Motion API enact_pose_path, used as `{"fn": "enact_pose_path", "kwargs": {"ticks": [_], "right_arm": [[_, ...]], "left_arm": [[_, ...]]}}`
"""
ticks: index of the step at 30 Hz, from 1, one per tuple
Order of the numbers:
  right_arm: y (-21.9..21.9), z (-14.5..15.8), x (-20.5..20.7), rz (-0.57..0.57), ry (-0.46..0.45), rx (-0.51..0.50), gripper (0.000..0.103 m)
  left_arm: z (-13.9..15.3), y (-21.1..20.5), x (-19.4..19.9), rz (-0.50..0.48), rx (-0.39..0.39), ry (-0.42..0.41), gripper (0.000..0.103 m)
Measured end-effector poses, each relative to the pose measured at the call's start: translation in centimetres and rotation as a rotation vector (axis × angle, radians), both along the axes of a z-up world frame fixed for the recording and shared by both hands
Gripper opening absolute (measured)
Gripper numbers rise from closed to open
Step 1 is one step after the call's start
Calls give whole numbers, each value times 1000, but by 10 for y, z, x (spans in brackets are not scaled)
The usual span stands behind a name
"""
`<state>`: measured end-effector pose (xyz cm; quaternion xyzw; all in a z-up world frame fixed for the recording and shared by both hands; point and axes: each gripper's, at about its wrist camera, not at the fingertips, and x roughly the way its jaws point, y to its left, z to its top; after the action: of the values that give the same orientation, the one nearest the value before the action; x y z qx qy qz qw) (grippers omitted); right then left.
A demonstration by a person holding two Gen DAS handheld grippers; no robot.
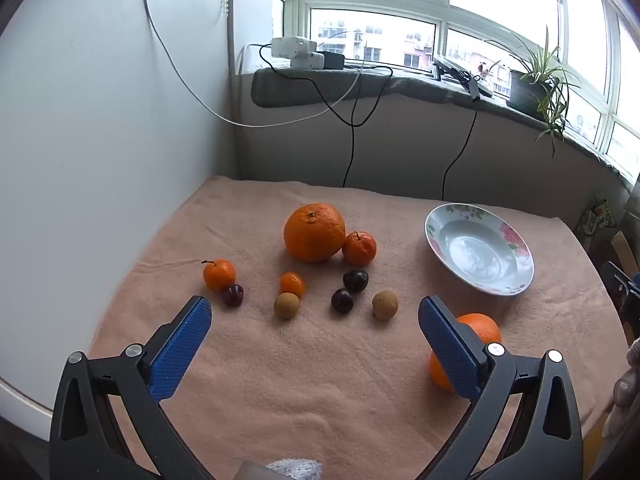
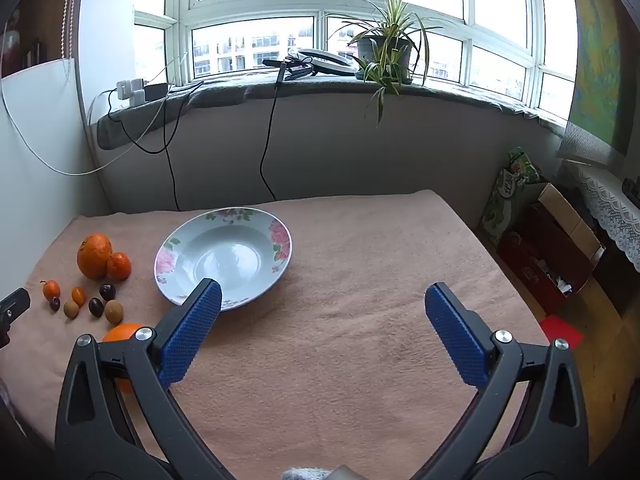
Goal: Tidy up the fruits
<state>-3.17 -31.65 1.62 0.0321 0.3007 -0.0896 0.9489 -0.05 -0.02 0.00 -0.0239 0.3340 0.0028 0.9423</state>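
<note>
Fruits scattered on towel (image 1: 320, 380), plate (image 1: 480, 280) at 2 o'clock bare. Left gripper (image 1: 316, 320) and right gripper (image 2: 324, 308) held agape, nothing gripped. Risk judged: cherries (image 1: 342, 301) easily nudged, rolled off by wide jaws.

Oranges (image 1: 314, 232) five, cherries (image 1: 355, 280) three, longans (image 1: 287, 305) two (plate (image 1: 516, 276) one).

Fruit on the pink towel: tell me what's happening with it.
A person holds a hand-held gripper in each hand; the left hand-held gripper and the right hand-held gripper are both open and empty. The white floral-rimmed plate holds nothing. All the fruit lies loose on the pink towel: the big round orange, smaller oranges, dark cherries and tan longans left of the plate. Another orange lies behind the left gripper's finger.
</note>
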Motion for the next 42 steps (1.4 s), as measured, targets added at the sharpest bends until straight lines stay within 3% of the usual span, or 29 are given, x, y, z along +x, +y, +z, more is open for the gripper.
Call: {"fn": "enact_pose_path", "kwargs": {"ticks": [6,9,42], "right_arm": [[1,-1,1,6,1,1,103],[1,0,2,3,3,-1,103],[4,-8,1,22,19,23,103]], "left_arm": [[-3,-4,8,-4,5,32,103],[-3,-10,-1,-2,14,1,103],[0,-12,-2,-13,21,-3,103]]}}
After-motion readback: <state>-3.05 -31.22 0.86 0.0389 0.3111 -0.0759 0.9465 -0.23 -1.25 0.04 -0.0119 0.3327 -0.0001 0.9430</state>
